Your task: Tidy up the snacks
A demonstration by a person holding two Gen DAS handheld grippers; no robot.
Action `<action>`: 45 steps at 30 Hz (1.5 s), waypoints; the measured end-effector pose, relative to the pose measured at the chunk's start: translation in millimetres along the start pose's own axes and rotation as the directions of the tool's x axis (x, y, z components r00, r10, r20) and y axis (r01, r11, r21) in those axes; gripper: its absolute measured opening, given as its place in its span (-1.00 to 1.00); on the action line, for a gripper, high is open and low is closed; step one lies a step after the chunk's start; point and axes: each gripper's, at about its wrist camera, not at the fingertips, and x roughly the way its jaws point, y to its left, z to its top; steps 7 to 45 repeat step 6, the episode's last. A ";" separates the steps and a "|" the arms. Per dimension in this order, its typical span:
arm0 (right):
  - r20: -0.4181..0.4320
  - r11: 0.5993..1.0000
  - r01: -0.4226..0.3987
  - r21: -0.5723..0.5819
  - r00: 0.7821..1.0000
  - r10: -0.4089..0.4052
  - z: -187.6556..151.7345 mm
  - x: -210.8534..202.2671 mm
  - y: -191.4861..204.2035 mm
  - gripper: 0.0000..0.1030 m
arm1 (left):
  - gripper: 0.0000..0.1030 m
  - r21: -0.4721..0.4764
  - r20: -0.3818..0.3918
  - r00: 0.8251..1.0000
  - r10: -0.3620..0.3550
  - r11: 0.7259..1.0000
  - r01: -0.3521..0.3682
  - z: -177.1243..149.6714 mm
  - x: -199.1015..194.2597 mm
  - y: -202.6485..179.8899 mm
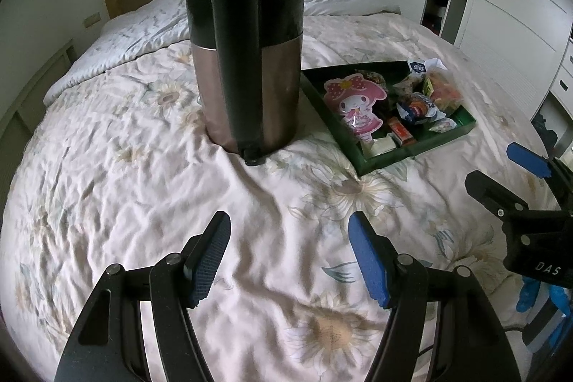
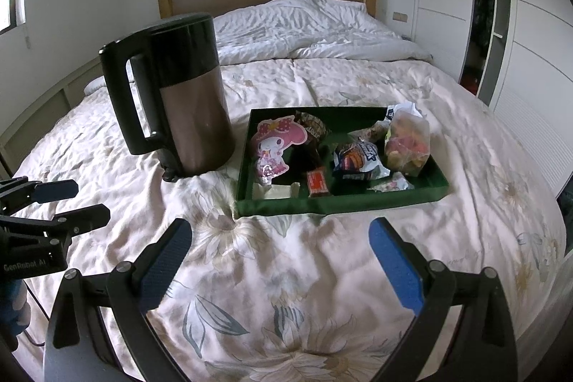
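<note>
Right now both my tongs hang wide and empty over the quilt — the left gripper short of the kettle, the right gripper short of the green tray. All the snacks I can see already lie in that tray, though loosely heaped, beside the kettle. That fits either a tidied tray or 1 awaiting sorting — so I cannot name the step, and any reach would need a careful pinch on crinkly wrappers.

One kettle and one green tray stand on one bed. The tray holds one pink character pack, one red bar and one clear candy bag. Two claws are in view, the left and the right.
</note>
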 end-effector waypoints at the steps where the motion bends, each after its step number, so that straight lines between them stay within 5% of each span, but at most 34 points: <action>1: -0.002 1.000 0.000 -0.001 1.000 0.000 -0.9 0.3 -0.8 1.00 | 0.21 -0.002 -0.006 1.000 -0.005 1.000 0.005 0.1 0.7 0.5; 45: -0.010 1.000 0.001 -0.001 1.000 -0.001 -2.9 2.8 -1.2 1.00 | 0.21 -0.008 -0.017 1.000 0.008 1.000 -0.008 0.2 2.3 3.5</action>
